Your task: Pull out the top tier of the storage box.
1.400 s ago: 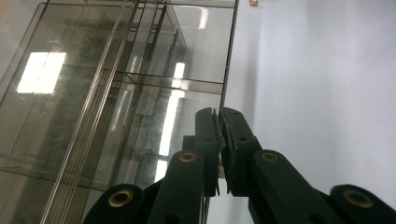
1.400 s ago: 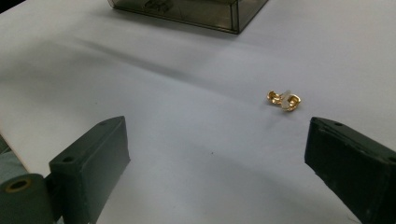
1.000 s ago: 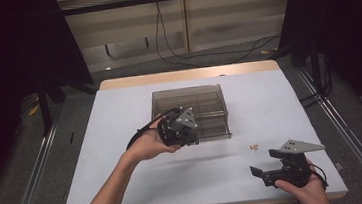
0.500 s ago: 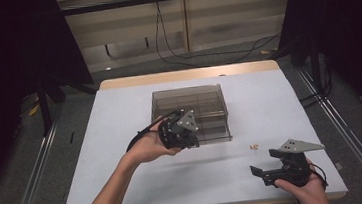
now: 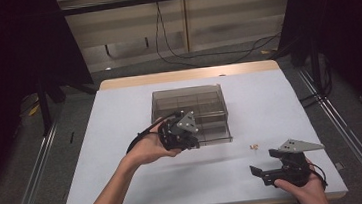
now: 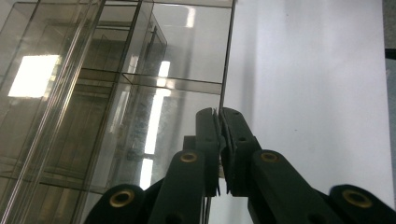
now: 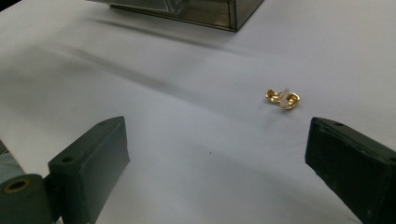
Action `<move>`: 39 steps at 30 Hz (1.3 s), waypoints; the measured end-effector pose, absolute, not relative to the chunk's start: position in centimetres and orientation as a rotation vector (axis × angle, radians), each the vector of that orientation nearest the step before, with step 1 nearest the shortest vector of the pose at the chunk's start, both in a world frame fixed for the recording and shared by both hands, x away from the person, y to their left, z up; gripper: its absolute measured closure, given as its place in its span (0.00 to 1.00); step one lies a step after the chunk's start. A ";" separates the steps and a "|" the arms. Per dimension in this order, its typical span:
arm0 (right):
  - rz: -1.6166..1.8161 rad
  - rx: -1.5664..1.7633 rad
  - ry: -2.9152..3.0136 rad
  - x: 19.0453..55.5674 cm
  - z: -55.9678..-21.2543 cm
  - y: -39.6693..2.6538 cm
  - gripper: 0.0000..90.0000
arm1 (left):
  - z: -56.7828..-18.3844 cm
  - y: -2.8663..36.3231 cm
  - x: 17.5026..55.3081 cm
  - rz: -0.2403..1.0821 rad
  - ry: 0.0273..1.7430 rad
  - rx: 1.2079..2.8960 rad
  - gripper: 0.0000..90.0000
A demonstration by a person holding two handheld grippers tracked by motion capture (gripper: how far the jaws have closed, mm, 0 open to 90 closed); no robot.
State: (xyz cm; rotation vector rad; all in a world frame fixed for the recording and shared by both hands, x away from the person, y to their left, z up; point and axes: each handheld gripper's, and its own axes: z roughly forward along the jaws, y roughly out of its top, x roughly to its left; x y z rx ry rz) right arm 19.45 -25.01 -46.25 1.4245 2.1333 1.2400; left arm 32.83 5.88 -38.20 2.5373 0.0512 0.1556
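A smoky clear plastic compartment box [image 5: 189, 106] sits mid-table. My left gripper [image 5: 190, 140] is at its near edge. In the left gripper view the jaws are shut [image 6: 218, 115] on a thin clear wall edge of the box [image 6: 116, 93], and the dividers inside show through. A small gold piece with a clear bit [image 5: 253, 147] lies on the white table to the right of the box. My right gripper [image 5: 257, 171] rests near the front right edge, open. The gold piece [image 7: 283, 98] lies just beyond the wide-apart jaws [image 7: 217, 140], a little right of centre.
The white table top [image 5: 124, 162] has bare room left and right of the box. Its wooden far edge [image 5: 186, 75] meets a floor with cables. Metal rails [image 5: 35, 171] run along both sides.
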 end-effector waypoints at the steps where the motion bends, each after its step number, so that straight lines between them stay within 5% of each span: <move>1: 1.241 1.424 2.137 19.5 -46.3 -25.0 0.07 | -38.2 5.9 32.8 0.155 0.052 2.536 0.96; 22: 1.240 1.432 2.137 19.8 -46.3 -24.9 0.06 | -38.6 6.7 32.9 0.115 0.086 2.495 0.91; 35: 1.243 1.433 2.131 19.7 -46.2 -25.1 0.07 | -38.5 8.9 32.8 0.130 0.265 2.330 0.43; 39: 1.245 1.425 2.131 19.7 -46.2 -25.1 0.07 | -39.1 9.5 32.8 0.148 0.317 2.311 0.37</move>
